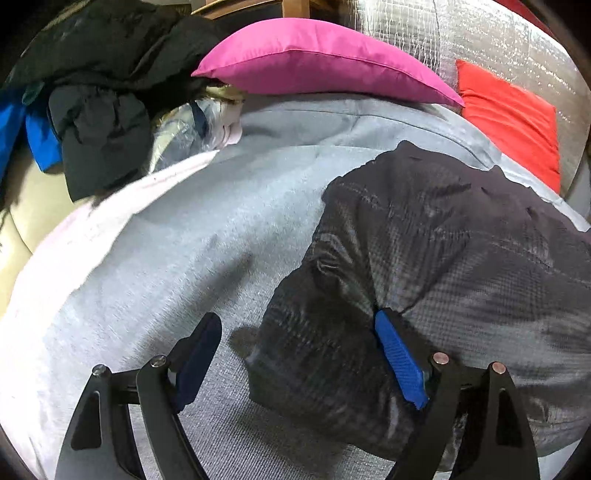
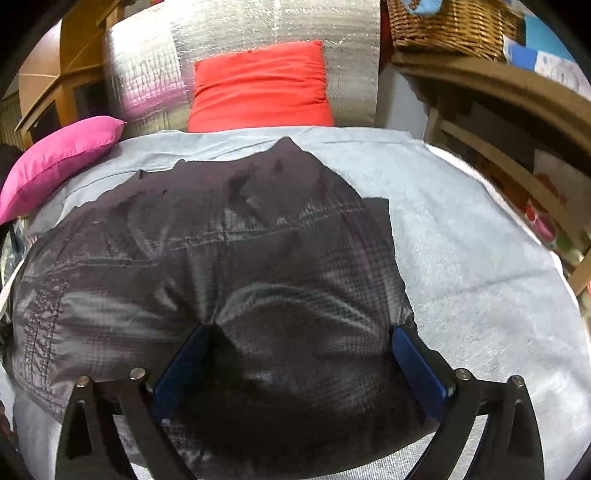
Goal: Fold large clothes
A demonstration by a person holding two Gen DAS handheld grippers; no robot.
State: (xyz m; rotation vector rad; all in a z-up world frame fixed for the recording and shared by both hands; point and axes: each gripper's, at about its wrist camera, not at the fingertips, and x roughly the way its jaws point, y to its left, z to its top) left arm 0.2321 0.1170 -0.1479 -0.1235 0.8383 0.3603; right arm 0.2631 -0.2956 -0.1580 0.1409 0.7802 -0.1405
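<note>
A dark quilted jacket (image 2: 229, 258) lies spread on a pale grey blanket (image 2: 461, 236), its near part puffed up. My right gripper (image 2: 300, 328) stands open and wide over the jacket's near right part, with a bulge of fabric between its blue pads (image 2: 417, 369). In the left wrist view the jacket (image 1: 443, 240) fills the right half. My left gripper (image 1: 295, 321) is open at the jacket's left edge. Its right pad (image 1: 400, 362) rests against the fabric, and its left finger (image 1: 199, 354) hangs over bare blanket (image 1: 166, 258).
A pink cushion (image 1: 317, 62) and a red cushion (image 2: 258, 85) lie at the far end against a silver foil wall (image 2: 258, 22). A heap of dark and blue clothes (image 1: 99, 110) sits at the far left. A wooden shelf with a wicker basket (image 2: 454, 26) stands at the right.
</note>
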